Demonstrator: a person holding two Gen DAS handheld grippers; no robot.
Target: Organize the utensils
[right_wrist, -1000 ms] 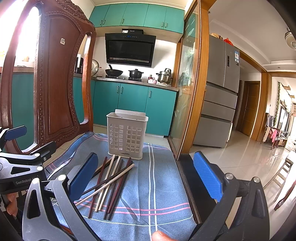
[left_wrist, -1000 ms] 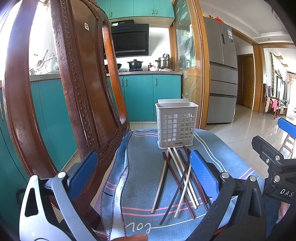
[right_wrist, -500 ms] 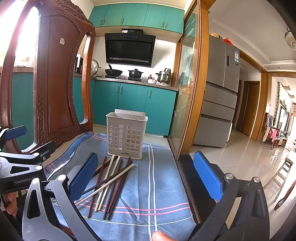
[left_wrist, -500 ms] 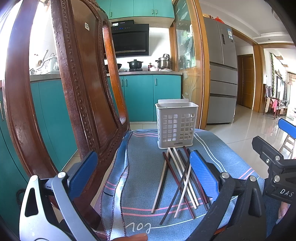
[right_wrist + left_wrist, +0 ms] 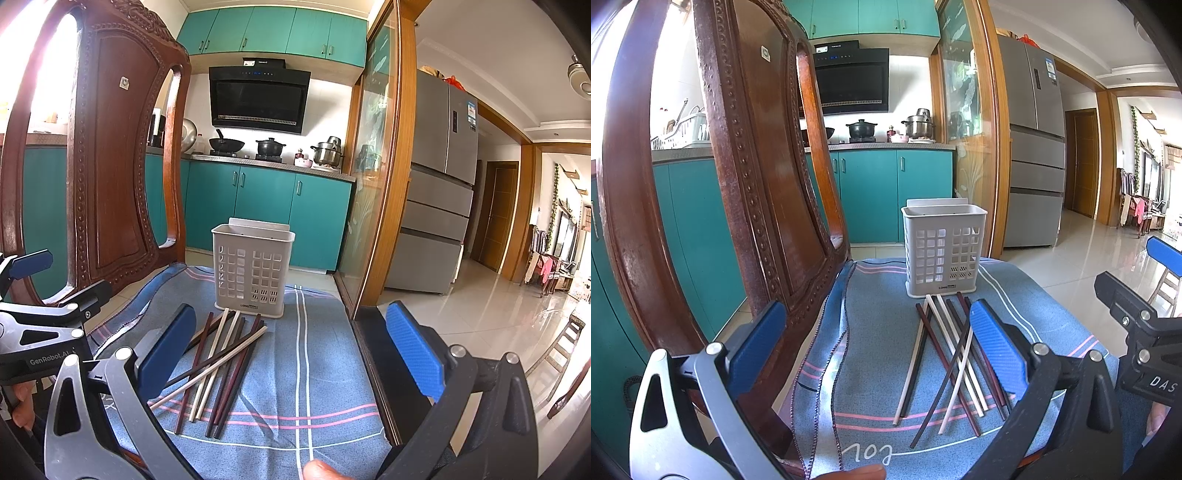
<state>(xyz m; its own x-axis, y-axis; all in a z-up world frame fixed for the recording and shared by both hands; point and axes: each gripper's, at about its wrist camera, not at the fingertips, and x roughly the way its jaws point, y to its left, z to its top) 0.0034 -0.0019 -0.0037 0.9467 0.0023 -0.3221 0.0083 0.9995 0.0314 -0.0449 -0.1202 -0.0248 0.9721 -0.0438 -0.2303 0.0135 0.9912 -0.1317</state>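
A: Change since the earlier frame?
B: None. Left gripper (image 5: pixel 875 354) and right gripper (image 5: pixel 295 350): fingers wide, empty.
A: Chopsticks (image 5: pixel 945 362)?
B: Scattered on the cloth (image 5: pixel 871 332), between the fingers; basket (image 5: pixel 943 251) beyond the fingertips.

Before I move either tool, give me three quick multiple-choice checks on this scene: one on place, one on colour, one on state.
1. Where do the loose dark and pale chopsticks lie?
A. inside the holder
B. on the blue striped cloth in front of the holder
C. on the kitchen counter

2. What colour is the perforated plastic utensil holder?
A. pale grey-white
B. teal
C. red

3. How does the left tool stand?
A. shut on a chopstick
B. shut on the holder
C. open, holding nothing

Answers: 1 B, the sticks fan out on the cloth at the holder's base. 2 A, its walls are pale. 3 C, its blue pads are wide apart.
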